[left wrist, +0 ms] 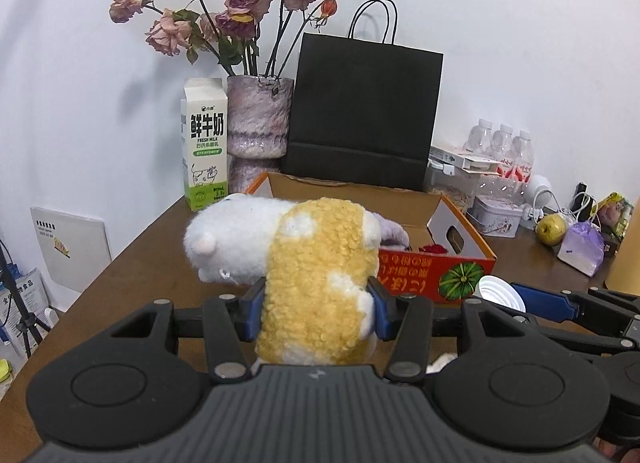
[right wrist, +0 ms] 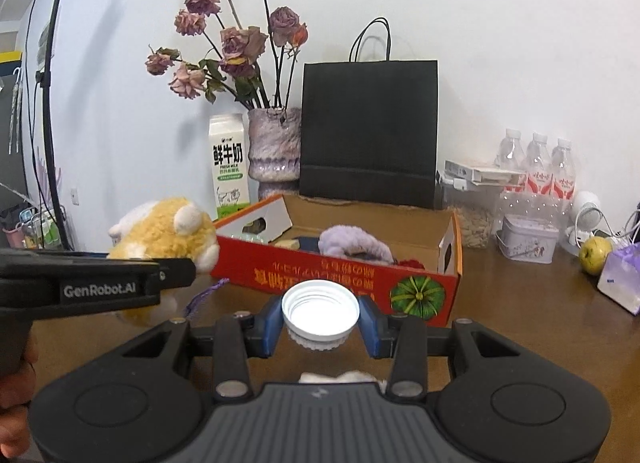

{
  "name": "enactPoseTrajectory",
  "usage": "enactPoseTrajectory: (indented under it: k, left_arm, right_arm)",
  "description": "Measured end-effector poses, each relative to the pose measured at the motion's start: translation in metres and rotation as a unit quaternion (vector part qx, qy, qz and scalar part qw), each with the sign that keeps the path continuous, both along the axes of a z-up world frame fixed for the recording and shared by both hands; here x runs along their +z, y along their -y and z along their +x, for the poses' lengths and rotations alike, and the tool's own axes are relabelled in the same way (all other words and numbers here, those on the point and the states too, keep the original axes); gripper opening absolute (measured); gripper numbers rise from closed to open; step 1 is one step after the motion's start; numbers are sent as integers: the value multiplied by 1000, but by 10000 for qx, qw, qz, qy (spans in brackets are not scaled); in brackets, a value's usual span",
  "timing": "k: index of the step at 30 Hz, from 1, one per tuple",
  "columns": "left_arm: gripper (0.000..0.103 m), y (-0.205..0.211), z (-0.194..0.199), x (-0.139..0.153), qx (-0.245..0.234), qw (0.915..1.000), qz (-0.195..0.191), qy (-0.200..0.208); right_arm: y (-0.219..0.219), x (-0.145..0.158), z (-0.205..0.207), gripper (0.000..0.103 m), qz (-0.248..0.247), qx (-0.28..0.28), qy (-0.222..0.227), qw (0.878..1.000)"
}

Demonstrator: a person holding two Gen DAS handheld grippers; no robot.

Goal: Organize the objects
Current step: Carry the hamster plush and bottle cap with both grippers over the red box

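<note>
My left gripper (left wrist: 318,305) is shut on a yellow and white plush toy (left wrist: 304,263) and holds it above the brown table, just in front of the open red cardboard box (left wrist: 432,283). The toy also shows in the right wrist view (right wrist: 168,243), left of the box (right wrist: 320,275). My right gripper (right wrist: 320,321) is shut on a white ribbed plastic cup (right wrist: 320,313), held near the box's front wall. The cup shows in the left wrist view (left wrist: 498,291) too. A purple plush item (right wrist: 352,245) and a small red thing (right wrist: 410,264) lie inside the box.
Behind the box stand a milk carton (right wrist: 231,167), a vase of dried roses (right wrist: 275,147) and a black paper bag (right wrist: 368,131). To the right are water bottles (right wrist: 538,167), a small tin (right wrist: 528,239), a green apple (right wrist: 595,255) and a purple pouch (right wrist: 622,275).
</note>
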State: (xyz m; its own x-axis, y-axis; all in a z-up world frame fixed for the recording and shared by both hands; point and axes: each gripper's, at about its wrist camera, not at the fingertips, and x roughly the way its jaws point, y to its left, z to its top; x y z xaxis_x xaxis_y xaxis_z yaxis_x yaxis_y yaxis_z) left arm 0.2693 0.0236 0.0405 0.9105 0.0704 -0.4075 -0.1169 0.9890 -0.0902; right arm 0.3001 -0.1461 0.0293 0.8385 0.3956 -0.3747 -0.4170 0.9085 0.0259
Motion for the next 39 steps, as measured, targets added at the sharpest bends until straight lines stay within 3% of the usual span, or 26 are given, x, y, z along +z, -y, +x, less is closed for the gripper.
enactPoseTrajectory:
  k: [39]
  left_arm:
    - [51, -11, 136, 3, -37, 9999, -131, 47]
  right_arm:
    - [-3, 2, 139, 39, 215, -164, 56, 9996]
